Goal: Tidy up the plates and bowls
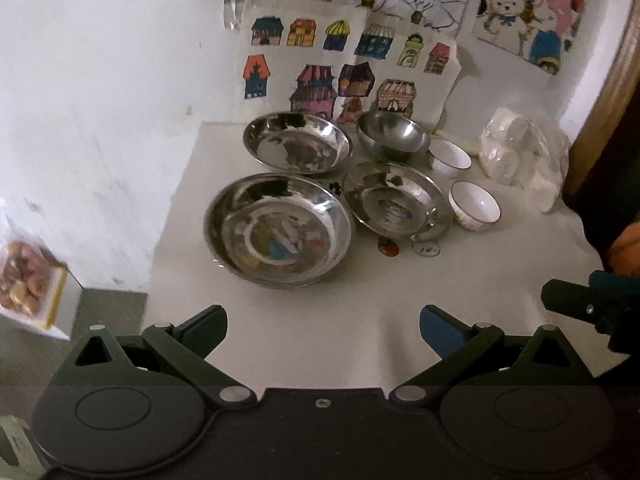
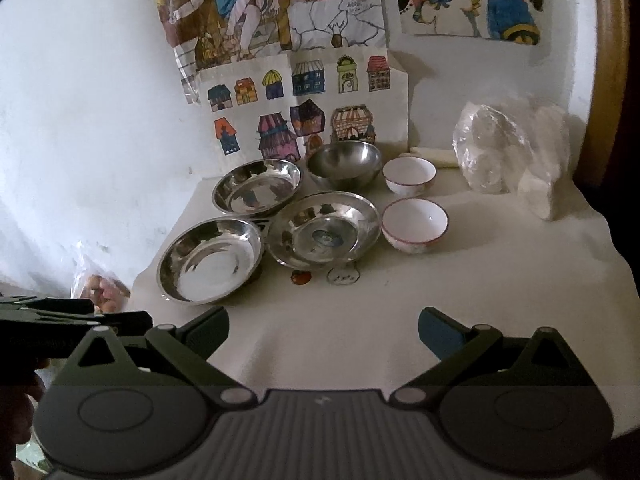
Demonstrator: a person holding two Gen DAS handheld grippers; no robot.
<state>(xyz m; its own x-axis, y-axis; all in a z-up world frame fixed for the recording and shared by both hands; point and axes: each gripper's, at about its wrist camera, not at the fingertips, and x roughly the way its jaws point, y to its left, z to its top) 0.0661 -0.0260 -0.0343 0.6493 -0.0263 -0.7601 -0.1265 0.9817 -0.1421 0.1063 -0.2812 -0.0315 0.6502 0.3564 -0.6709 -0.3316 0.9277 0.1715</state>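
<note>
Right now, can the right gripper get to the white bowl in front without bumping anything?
Probably yes. The right gripper is open and empty, and only bare tablecloth lies between it and the near white bowl. The wide-rimmed steel plate sits close on the bowl's left, so approach from the right.

Glossy steel plates [image 1: 278, 230], glazed bowls [image 1: 474, 206]

No writing here can be read; small marks on the drawing [image 2: 352, 6] beyond the jaws stay illegible.
</note>
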